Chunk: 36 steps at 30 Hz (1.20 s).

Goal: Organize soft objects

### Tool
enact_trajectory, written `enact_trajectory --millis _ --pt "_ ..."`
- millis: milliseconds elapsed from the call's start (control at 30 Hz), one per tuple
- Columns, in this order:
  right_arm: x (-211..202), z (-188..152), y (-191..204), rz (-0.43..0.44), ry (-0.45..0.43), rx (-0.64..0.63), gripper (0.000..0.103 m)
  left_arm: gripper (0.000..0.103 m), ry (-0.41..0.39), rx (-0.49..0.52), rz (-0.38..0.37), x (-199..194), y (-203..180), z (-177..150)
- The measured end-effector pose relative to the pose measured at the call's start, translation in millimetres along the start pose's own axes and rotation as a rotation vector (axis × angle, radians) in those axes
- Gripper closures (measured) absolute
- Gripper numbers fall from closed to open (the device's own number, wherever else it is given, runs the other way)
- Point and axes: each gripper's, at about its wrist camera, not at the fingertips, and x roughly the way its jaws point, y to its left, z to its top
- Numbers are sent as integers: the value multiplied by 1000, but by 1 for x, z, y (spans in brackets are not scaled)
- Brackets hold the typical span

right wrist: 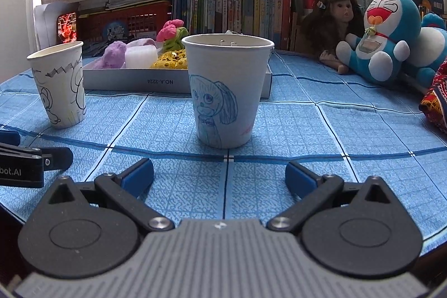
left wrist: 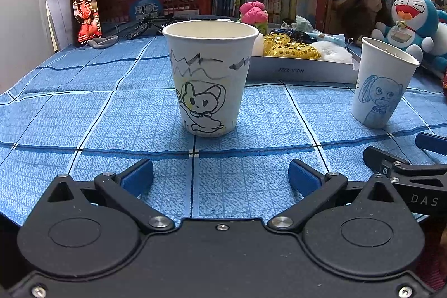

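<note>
Two paper cups stand upright on the blue checked tablecloth. The cup with a black-line rabbit drawing (left wrist: 210, 77) (right wrist: 59, 84) stands straight ahead of my left gripper (left wrist: 220, 179), which is open and holds nothing. The cup with a blue dog drawing (right wrist: 226, 90) (left wrist: 382, 83) stands ahead of my right gripper (right wrist: 219, 178), also open and holding nothing. Behind the cups a shallow white box (left wrist: 301, 71) (right wrist: 134, 80) holds soft items: a gold sequin piece (left wrist: 290, 48) (right wrist: 170, 60), a purple plush (right wrist: 113, 55), white foam (right wrist: 141, 55) and a pink-and-green plush (left wrist: 253, 13) (right wrist: 171, 34).
A blue cat plush (right wrist: 388, 41) (left wrist: 410, 21) and a brown-haired doll (right wrist: 336, 21) (left wrist: 363, 9) lean on a row of books at the back right. A red patterned cloth (right wrist: 435, 102) lies at the right edge. A lit phone (left wrist: 86, 16) stands by a red basket (left wrist: 156, 2).
</note>
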Motion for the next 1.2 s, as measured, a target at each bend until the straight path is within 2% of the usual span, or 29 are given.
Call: enact_trajectory --millis 1200 --pt "0 0 1 2 3 -3 0 0 8 5 6 2 -1 0"
